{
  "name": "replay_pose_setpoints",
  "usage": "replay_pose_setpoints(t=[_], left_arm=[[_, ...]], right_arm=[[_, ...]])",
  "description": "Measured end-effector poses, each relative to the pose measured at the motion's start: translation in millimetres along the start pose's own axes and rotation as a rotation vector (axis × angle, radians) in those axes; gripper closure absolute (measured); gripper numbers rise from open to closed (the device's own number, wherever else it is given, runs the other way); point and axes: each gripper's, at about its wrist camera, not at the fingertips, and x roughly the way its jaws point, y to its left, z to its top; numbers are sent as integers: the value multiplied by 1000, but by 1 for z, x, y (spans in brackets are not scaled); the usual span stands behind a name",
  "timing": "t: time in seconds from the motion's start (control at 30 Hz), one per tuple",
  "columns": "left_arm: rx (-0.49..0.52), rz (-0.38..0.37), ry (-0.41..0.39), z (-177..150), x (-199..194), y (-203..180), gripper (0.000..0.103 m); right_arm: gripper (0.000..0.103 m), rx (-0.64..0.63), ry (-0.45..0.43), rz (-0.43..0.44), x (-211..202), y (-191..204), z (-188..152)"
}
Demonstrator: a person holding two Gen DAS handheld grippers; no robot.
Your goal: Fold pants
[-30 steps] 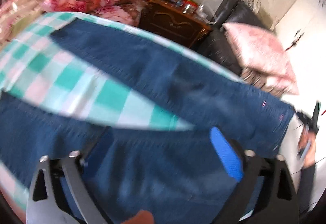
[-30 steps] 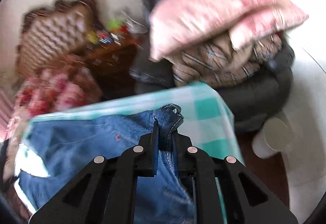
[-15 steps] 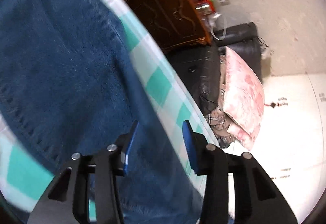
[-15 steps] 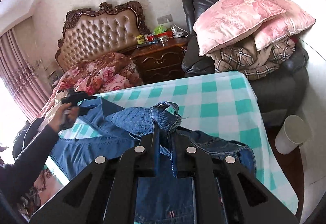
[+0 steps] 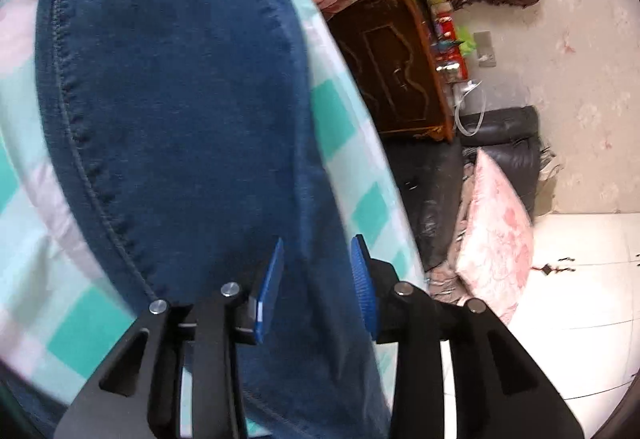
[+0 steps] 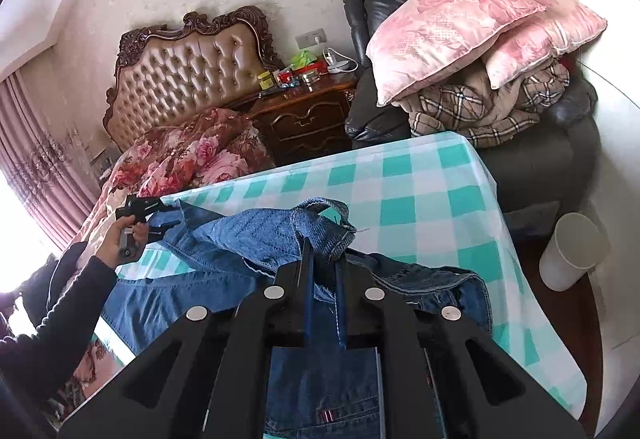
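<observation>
Daylit and bright in both views. Blown out to white at the window (image 6: 16, 231) on the left edge of the right wrist view, and glaring on the pale floor (image 5: 580, 279) in the left wrist view. Strong fisheye bending and black corners throughout. Slightly soft on the denim (image 5: 168, 87) close to the left lens; sharp elsewhere.

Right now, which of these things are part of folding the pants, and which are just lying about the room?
Part of the job:
- jeans
- right gripper, shut on the jeans
- left gripper, closing around a jeans leg
- checked tablecloth beneath

Just lying about:
- pink pillows
- plaid blanket
- nightstand
- white bin
- floral bedding
</observation>
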Motion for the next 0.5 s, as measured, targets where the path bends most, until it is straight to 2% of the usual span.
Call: replay_pose_setpoints(t=[0.1, 0.17, 0.23, 0.27, 0.37, 0.5], left_arm=[[-25, -4, 33, 7, 12, 6, 69], [-6, 2, 71, 12, 28, 2, 70], [42, 48, 73, 16, 35, -4, 101], [60, 57, 65, 17, 31, -9, 101], [107, 6, 37, 10, -3, -22, 101], [151, -29, -7, -23, -84, -17, 101]], right_arm=[[93, -6, 1, 5, 1, 2, 1], [93, -11, 5, 6, 1, 2, 0], [93, 11, 19, 7, 4, -3, 0], [93, 19, 24, 6, 6, -6, 0], [93, 35, 32, -23, 8, -15, -2], [93, 101, 39, -35, 4, -34, -9]])
